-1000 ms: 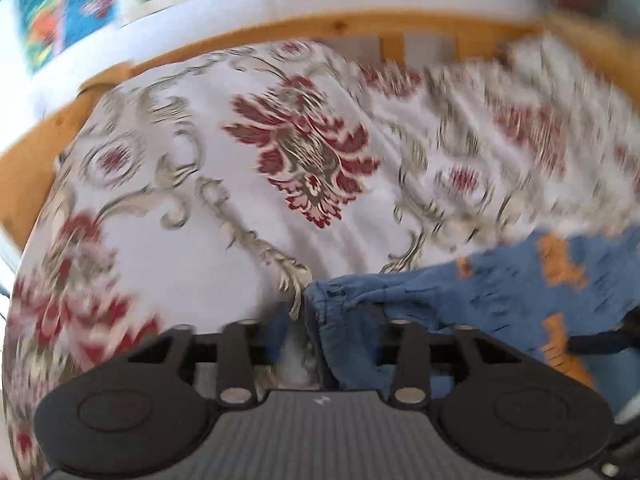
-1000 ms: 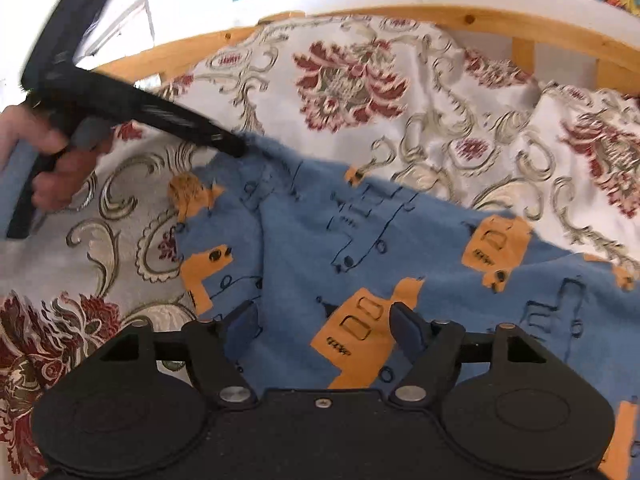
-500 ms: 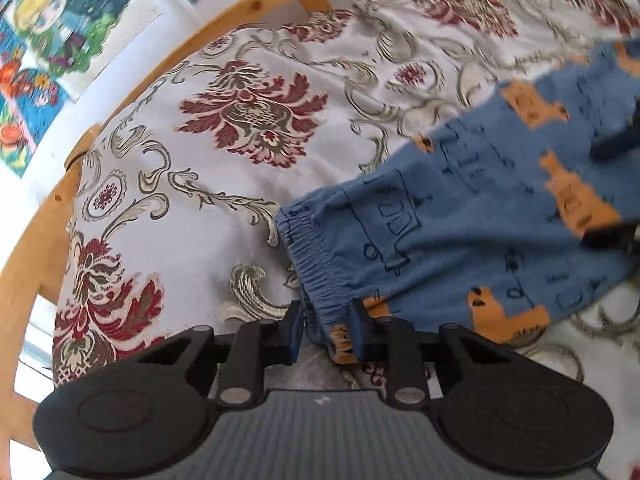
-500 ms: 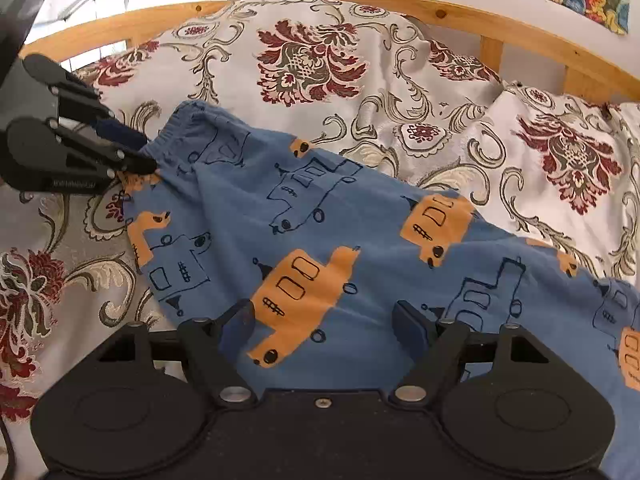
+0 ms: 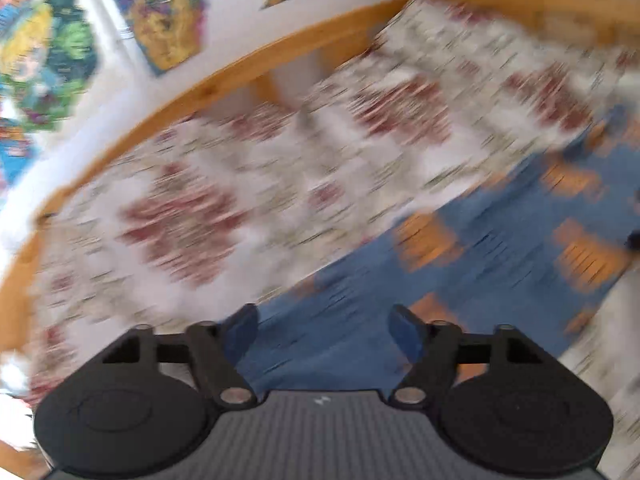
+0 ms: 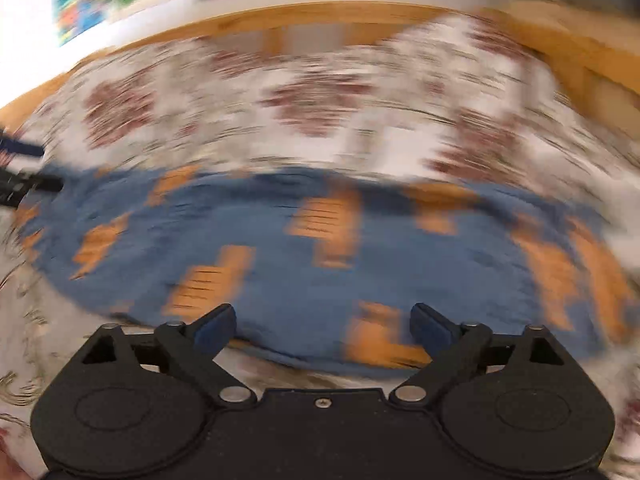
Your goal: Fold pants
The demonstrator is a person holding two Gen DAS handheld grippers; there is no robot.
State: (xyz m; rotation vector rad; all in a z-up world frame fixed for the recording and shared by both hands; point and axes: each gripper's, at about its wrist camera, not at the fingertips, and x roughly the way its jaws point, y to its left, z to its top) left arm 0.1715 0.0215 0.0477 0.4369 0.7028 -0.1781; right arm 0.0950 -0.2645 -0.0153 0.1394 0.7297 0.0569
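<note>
Both my feeds are smeared with motion blur. The pants (image 6: 320,248) print is just orange blobs, and their right end runs off frame. The posters (image 5: 52,52) above the pants are unreadable too.

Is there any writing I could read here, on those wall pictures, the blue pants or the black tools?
None can be read.
Wall posters: smeared by motion blur, no letters legible.
Pants: orange shapes only, blurred.
Left tool: a tiny white mark on its body, too small to read.
Right tool: no lettering visible.
</note>
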